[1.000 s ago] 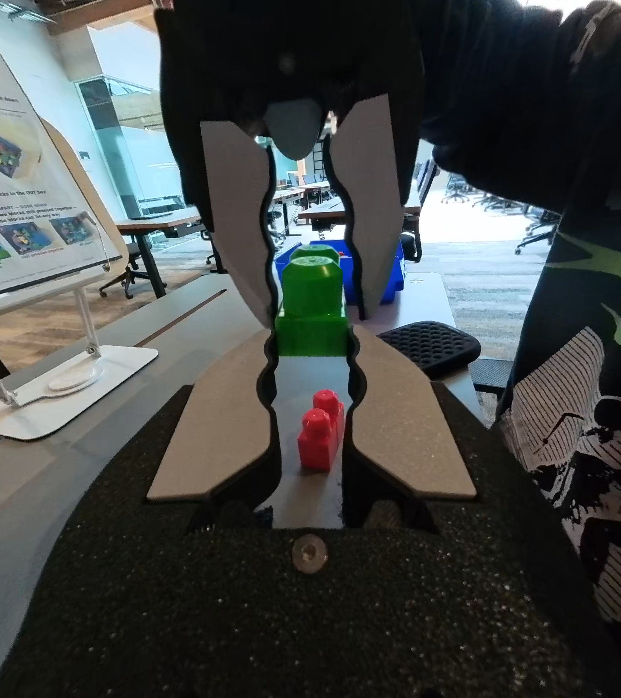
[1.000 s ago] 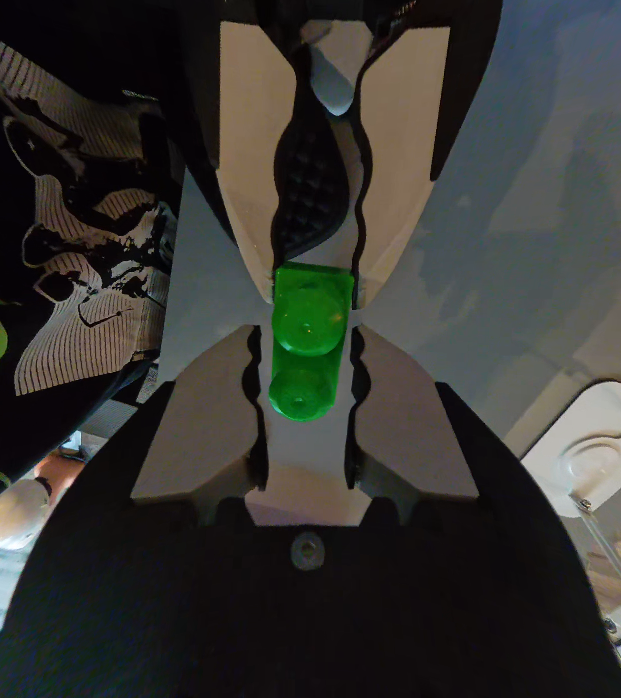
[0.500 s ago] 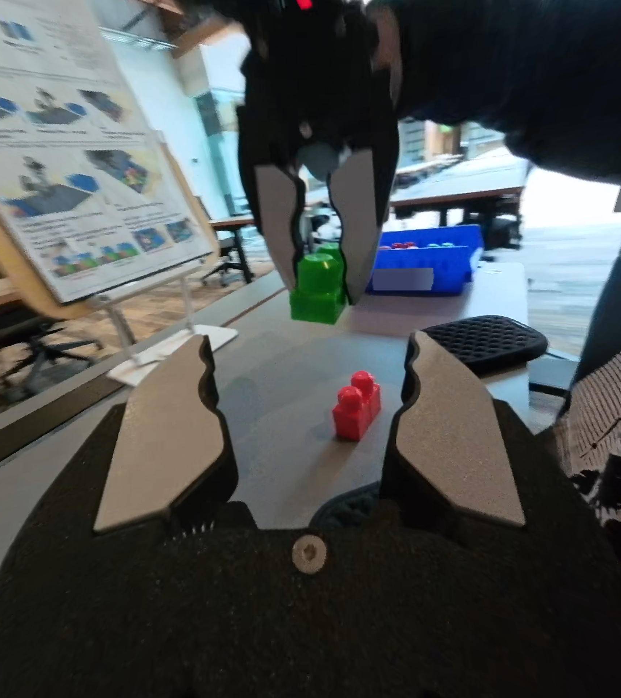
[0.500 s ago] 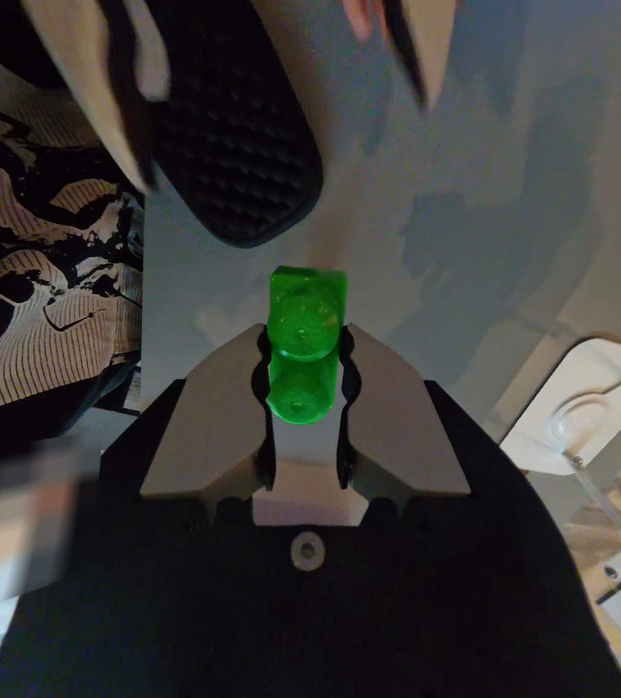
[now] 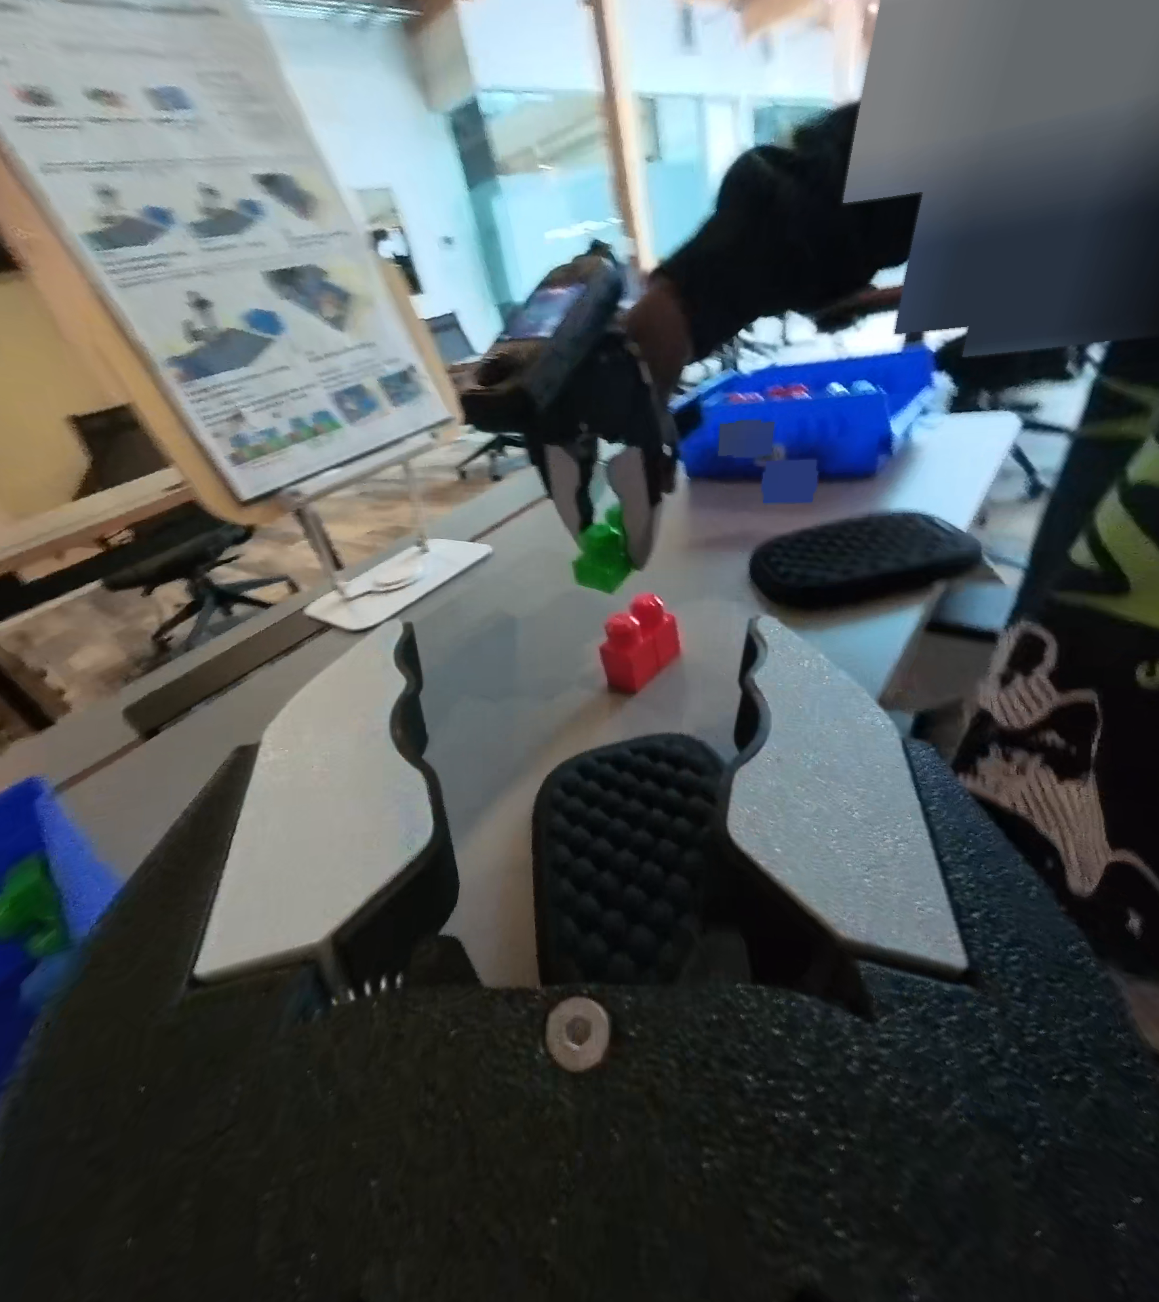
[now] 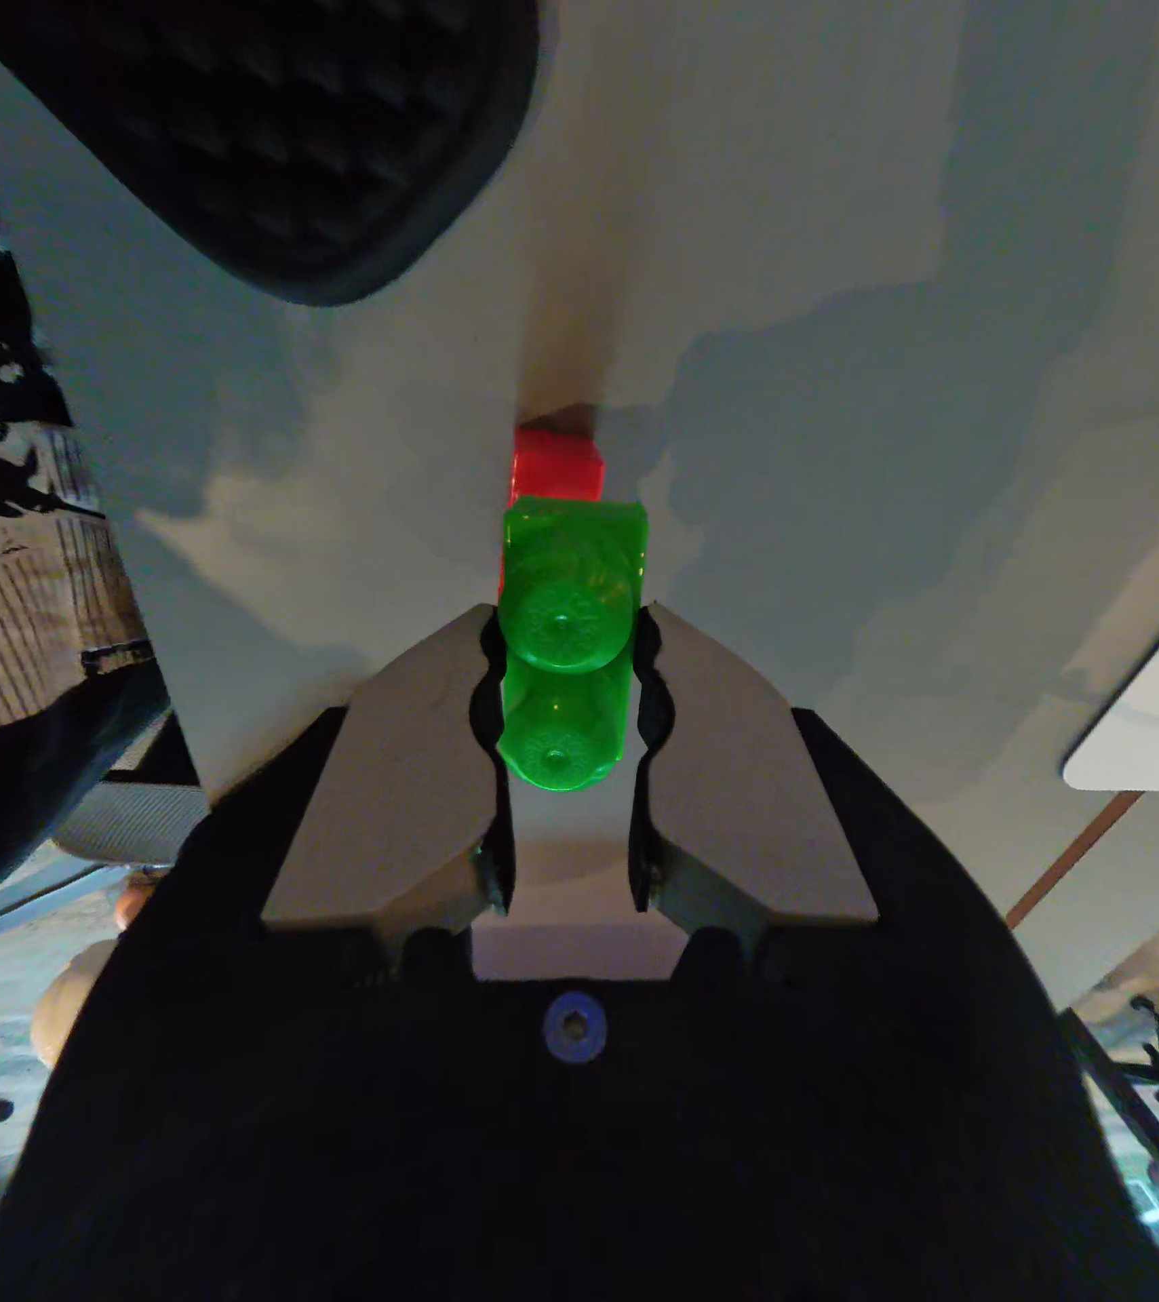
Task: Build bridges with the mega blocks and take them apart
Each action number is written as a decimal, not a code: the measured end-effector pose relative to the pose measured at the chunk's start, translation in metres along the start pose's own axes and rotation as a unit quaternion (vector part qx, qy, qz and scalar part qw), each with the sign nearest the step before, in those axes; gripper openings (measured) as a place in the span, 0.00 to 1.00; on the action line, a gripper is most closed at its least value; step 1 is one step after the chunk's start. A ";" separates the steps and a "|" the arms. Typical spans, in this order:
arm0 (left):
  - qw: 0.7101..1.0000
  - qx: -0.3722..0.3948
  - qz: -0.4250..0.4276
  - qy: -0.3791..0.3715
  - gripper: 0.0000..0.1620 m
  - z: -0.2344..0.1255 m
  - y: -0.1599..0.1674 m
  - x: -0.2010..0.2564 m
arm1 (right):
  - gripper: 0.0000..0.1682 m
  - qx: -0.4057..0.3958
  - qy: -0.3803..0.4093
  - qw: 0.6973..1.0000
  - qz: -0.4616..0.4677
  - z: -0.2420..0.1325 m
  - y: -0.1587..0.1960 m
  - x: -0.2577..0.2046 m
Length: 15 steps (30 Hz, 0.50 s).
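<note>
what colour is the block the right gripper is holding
Green. The green block, clamped in the right gripper, shows best in the right wrist view.

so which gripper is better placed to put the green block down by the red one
The right gripper. It is already shut on the green block, held in the air just above the red block. The left gripper is open, empty and farther back.

Held block above table, just behind loose block.
</note>
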State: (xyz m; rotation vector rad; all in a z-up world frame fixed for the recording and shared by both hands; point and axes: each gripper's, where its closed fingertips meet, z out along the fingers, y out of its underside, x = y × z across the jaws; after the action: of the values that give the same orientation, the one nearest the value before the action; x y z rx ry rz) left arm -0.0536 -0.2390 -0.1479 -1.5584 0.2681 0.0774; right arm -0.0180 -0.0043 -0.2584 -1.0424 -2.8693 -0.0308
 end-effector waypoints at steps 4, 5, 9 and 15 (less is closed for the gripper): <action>0.989 0.012 0.048 0.136 0.50 0.038 0.036 0.019 | 0.21 0.005 -0.013 1.000 0.010 0.012 0.005 -0.003; 0.985 0.028 0.042 0.168 0.48 0.051 0.045 0.017 | 0.21 0.007 -0.016 1.000 0.013 0.014 0.006 -0.003; 0.971 0.055 -0.002 0.234 0.48 0.108 0.079 -0.024 | 0.21 0.009 -0.015 1.000 0.021 0.014 0.007 -0.003; 0.967 0.014 -0.066 0.245 0.51 0.137 0.125 -0.057 | 0.21 0.018 -0.012 0.999 0.031 0.012 0.009 -0.001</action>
State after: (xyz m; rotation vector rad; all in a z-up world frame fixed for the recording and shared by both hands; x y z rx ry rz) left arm -0.1191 -0.0941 -0.2592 -1.5471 0.5490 -0.4214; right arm -0.0124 0.0027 -0.2707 -1.1309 -2.8469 0.0383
